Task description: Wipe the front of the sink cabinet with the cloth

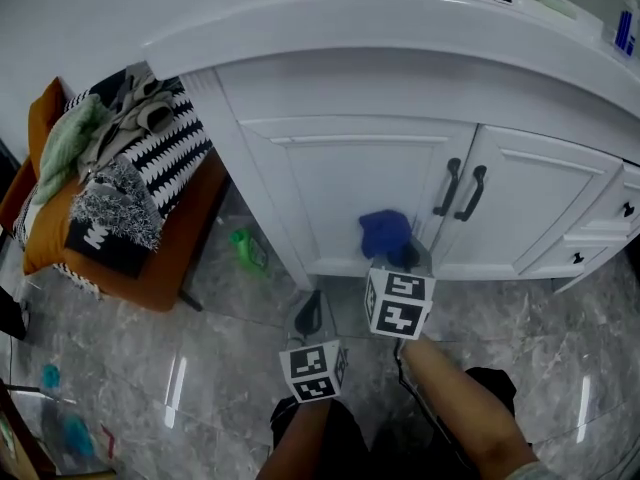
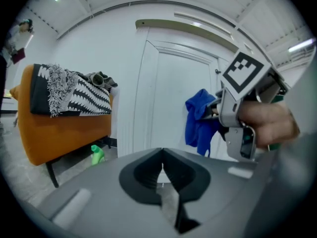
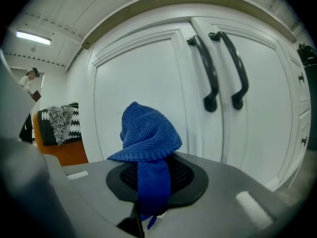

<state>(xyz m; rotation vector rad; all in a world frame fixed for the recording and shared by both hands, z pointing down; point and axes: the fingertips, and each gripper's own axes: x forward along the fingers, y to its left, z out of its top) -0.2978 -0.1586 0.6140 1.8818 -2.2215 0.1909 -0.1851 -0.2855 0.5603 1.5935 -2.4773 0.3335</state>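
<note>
The right gripper (image 3: 143, 209) is clamped on the blue cloth (image 3: 148, 133), which is bunched just ahead of it at the left cabinet door (image 3: 138, 78); contact cannot be told. The left gripper (image 2: 161, 180), lower and leftward, is closed on nothing. Wiping is judged barely begun, with most of the job left.

**Two grey hand-held grippers, dark trousers**

Left hand-held gripper (image 2: 161, 168): matt grey shell with a black oval recess around the jaws, ribbed inside, and a small pale raised bar on each side of the shell. Right hand-held gripper (image 1: 398, 258): same grey shell and pale bars, black recess with a fine mesh pattern. Topped each with a white cube (image 1: 313, 370) carrying black square markers on its faces. Below the right cube, a grey angular bracket. Dressed in dark trousers (image 1: 345, 433), with bare forearms.
</note>
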